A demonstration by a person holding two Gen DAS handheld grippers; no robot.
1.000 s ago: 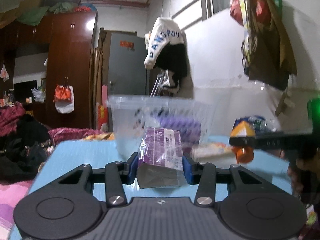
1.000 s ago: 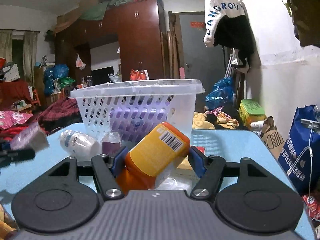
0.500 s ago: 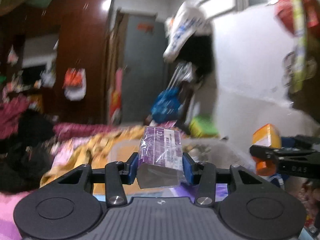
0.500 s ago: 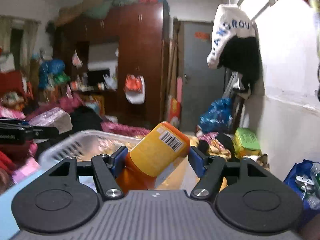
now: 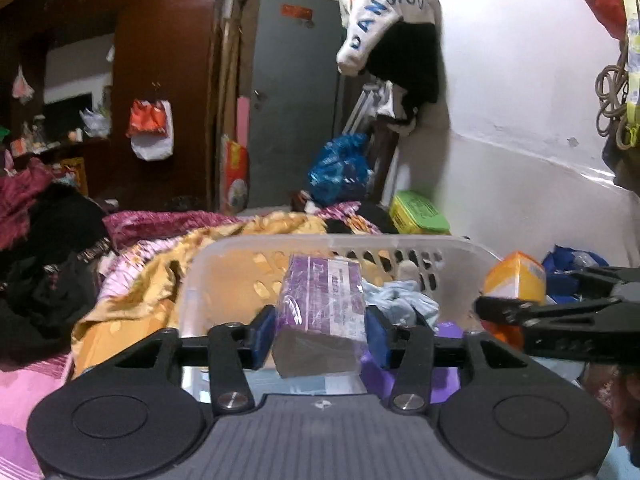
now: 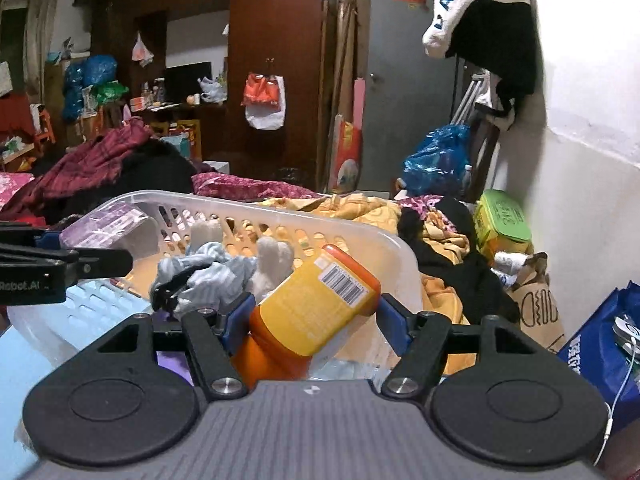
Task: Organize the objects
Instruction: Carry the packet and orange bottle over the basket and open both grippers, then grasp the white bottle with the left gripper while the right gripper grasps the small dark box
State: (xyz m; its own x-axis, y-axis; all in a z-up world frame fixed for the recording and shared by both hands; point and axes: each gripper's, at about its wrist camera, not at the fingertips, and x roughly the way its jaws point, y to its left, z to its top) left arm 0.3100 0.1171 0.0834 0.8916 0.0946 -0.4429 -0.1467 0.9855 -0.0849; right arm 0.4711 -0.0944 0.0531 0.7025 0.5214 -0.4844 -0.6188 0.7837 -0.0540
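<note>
From my seat, the left hand-held gripper (image 5: 320,334) reads as matt black plastic with blue rubbery pads and bright metal screws; its jaws are opening around a purple packet (image 5: 322,300) wrapped in glossy, crinkled film. The right hand-held gripper (image 6: 316,320), jaws opening too, has an orange bottle (image 6: 310,316) of smooth, shiny plastic between its pads (paper-looking barcode label). The basket (image 6: 394,246) is translucent, perforated plastic holding soft striped cloth (image 6: 212,276). The wardrobe (image 6: 276,32) is glossy dark wood.
</note>
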